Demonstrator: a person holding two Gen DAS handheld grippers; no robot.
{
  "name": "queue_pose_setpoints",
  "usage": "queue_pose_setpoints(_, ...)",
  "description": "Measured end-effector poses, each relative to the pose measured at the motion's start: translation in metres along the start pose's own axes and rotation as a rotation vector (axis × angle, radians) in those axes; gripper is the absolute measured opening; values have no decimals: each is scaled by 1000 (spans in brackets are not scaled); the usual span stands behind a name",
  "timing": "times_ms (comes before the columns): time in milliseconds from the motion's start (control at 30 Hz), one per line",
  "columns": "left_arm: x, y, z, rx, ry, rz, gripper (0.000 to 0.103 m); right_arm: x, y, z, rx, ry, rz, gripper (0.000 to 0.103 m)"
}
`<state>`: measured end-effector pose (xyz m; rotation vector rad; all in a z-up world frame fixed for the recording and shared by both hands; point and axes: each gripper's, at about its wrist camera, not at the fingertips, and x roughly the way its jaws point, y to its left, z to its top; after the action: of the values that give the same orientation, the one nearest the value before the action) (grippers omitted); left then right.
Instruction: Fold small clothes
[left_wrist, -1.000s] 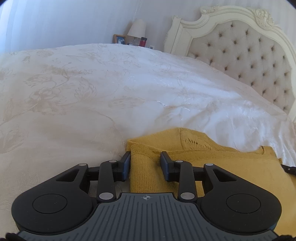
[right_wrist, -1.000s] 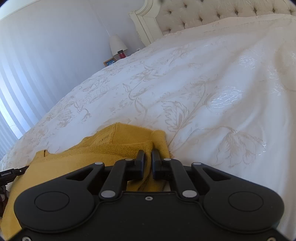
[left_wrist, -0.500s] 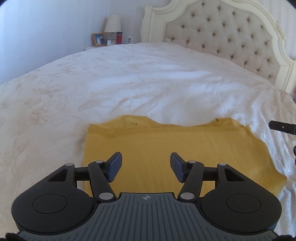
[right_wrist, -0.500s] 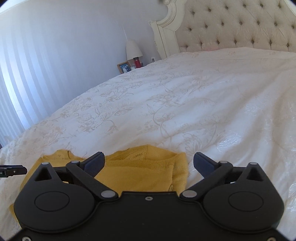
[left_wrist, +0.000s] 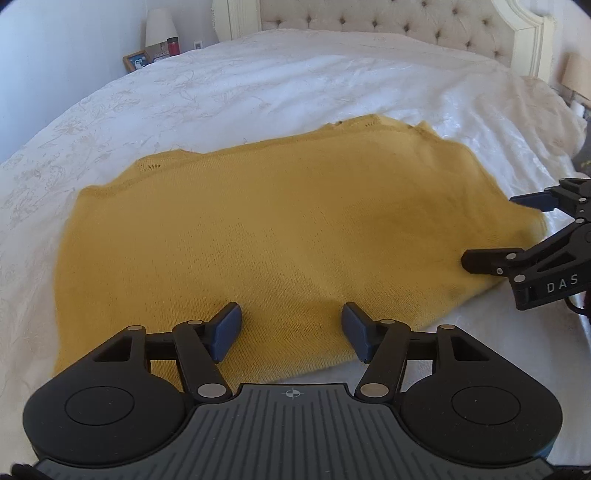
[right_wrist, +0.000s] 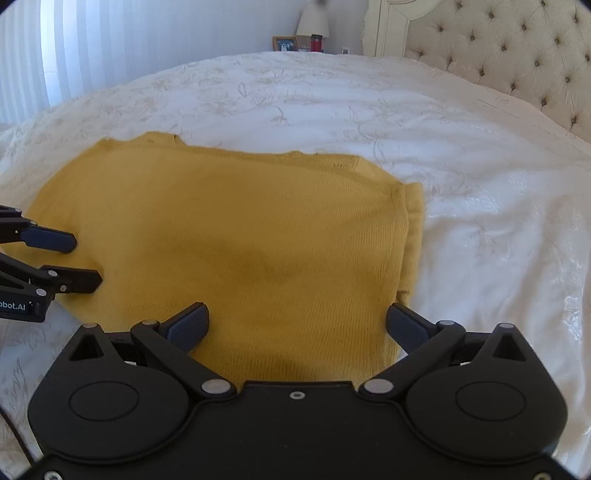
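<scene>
A mustard-yellow knitted sweater (left_wrist: 280, 229) lies folded flat on the white bedspread; it also shows in the right wrist view (right_wrist: 236, 236). My left gripper (left_wrist: 291, 334) is open and empty, raised over the sweater's near edge. My right gripper (right_wrist: 297, 326) is open wide and empty, over the sweater's near right corner. The right gripper shows at the right edge of the left wrist view (left_wrist: 517, 232). The left gripper shows at the left edge of the right wrist view (right_wrist: 70, 262).
The white embroidered bedspread (right_wrist: 461, 155) spreads all around the sweater. A tufted cream headboard (left_wrist: 424, 26) stands at the far end. A nightstand with a lamp (right_wrist: 313, 23), a photo frame and a red cup stands beside it.
Both grippers opened and let go of the sweater's far edge, then pulled back and up. The sweater now lies flat, folded over itself.
</scene>
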<state>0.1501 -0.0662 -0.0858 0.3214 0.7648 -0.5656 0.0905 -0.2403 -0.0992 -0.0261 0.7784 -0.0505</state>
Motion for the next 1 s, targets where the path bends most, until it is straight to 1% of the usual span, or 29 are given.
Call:
queue_pose_setpoints(67,-2,-1,-7,-9,3,0,66,-3,-3,-12,31,6,10,102)
queue_pose_setpoints(167,-2,4,-12,-43,2,-12,70,-5,-15,-24,129,3,43,102)
queue_pose_setpoints(233,-3,5,-15,-71,-2,-23,71,-5,-21,-30,187,-16,69,103)
queue_pose_setpoints(333,-1,4,-17,-84,-11,-20,72,-6,-24,-36,203,-54,93,103)
queue_pose_setpoints(433,-1,-2,-20,-79,-24,3,74,-6,-30,-39,241,-77,129,103)
queue_pose_setpoints(533,0,-4,-22,-102,-36,14,76,-5,-38,-41,286,-94,164,103)
queue_pose_setpoints(833,0,-7,-26,-107,-53,32,77,-1,-44,-40,337,-115,204,103)
queue_pose_setpoints(1000,0,-7,-24,-107,-48,34,77,2,-58,-39,445,-131,260,103)
